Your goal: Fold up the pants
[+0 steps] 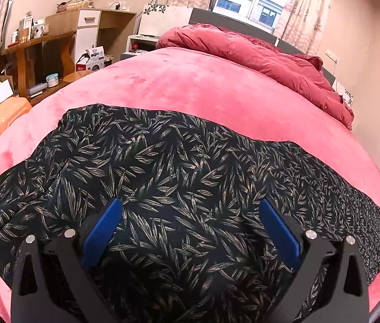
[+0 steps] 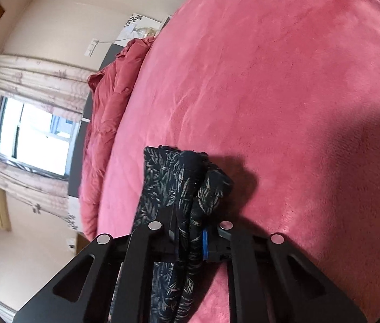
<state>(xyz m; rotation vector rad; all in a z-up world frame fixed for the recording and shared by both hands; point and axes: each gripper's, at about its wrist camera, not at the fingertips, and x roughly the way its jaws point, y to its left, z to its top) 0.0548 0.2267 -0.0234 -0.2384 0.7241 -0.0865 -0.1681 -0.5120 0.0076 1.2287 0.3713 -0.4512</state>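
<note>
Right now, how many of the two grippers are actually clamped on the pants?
1. The right gripper is shut on a bunched end of the pants. The left gripper hovers over the pants on the bed, jaws open.

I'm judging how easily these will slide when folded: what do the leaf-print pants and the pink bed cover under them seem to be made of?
Leaf-print pants: apparently a thin, limp woven fabric, matte; it lies in soft wrinkles and bunches into tight folds in the right gripper. The exact fibre cannot be told.
Pink bed cover: probably plush fleece or velour; its short nap shows lighter and darker brushed streaks.
</note>
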